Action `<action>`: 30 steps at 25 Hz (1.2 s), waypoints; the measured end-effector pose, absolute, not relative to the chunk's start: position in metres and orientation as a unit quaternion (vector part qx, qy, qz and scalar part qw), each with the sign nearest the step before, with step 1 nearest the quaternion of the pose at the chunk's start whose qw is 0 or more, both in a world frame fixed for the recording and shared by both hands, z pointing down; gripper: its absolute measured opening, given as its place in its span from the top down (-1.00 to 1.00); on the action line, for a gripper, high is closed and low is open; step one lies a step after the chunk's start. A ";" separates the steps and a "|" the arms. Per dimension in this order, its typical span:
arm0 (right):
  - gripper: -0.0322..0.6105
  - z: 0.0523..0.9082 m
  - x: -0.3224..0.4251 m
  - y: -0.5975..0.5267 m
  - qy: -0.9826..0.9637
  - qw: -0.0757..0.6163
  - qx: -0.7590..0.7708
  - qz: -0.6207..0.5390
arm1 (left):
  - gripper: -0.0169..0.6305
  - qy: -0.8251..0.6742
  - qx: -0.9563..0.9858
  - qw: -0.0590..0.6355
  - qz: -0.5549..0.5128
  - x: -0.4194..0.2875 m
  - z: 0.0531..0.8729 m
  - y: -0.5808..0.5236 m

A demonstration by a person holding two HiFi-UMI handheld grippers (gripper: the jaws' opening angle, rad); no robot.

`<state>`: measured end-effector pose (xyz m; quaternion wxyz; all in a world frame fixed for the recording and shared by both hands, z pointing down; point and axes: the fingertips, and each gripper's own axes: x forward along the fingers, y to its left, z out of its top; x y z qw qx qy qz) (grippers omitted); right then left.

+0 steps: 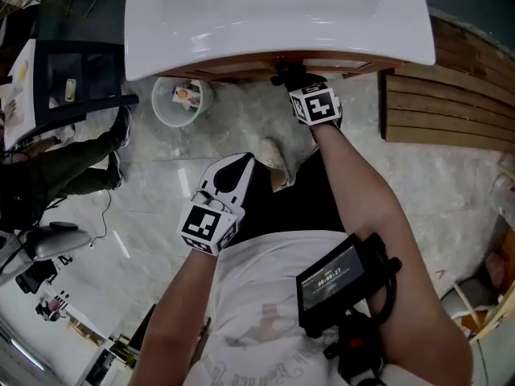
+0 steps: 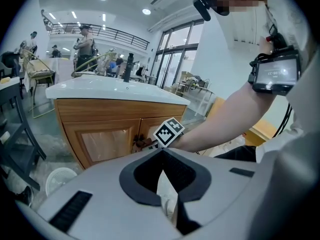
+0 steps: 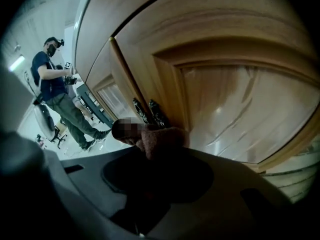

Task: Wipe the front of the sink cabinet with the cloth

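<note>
against the wooden front of the sink cabinet (image 3: 150,44), just beside its two dark handles (image 3: 150,113), the right gripper (image 3: 155,156) has its jaws pinching a bunched cloth (image 3: 162,138), seemingly brownish and fleecy in this dim view. it should handle light, soft and limp, so a grip on a thick fold, with a wad left proud, suits the glossy inset panel (image 3: 245,109). the left gripper (image 1: 235,170) hangs back, jaws pressed together on nothing.

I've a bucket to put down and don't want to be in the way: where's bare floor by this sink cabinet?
Bare marble floor lies between the person's right arm and the wooden slats. The left is crowded: a white bin under the edge of the sink, and another person's legs.
</note>
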<state>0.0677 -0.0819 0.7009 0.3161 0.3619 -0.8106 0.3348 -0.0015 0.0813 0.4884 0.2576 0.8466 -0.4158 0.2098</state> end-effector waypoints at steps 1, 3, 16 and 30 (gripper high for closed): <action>0.46 0.701 0.074 -0.083 -0.809 0.320 0.367 0.329 | 0.92 -0.413 0.848 0.258 0.211 0.001 0.489 0.082; 0.47 0.702 0.090 -0.087 -0.801 0.320 0.387 0.326 | 0.92 -0.409 0.850 0.257 0.212 0.006 0.488 0.081; 0.46 0.701 0.204 -0.105 -0.743 0.319 0.486 0.332 | 0.92 -0.384 0.864 0.249 0.211 0.044 0.485 0.069; 0.46 0.708 0.295 -0.105 -0.701 0.350 0.529 0.325 | 0.92 -0.378 0.870 0.246 0.197 0.063 0.490 0.052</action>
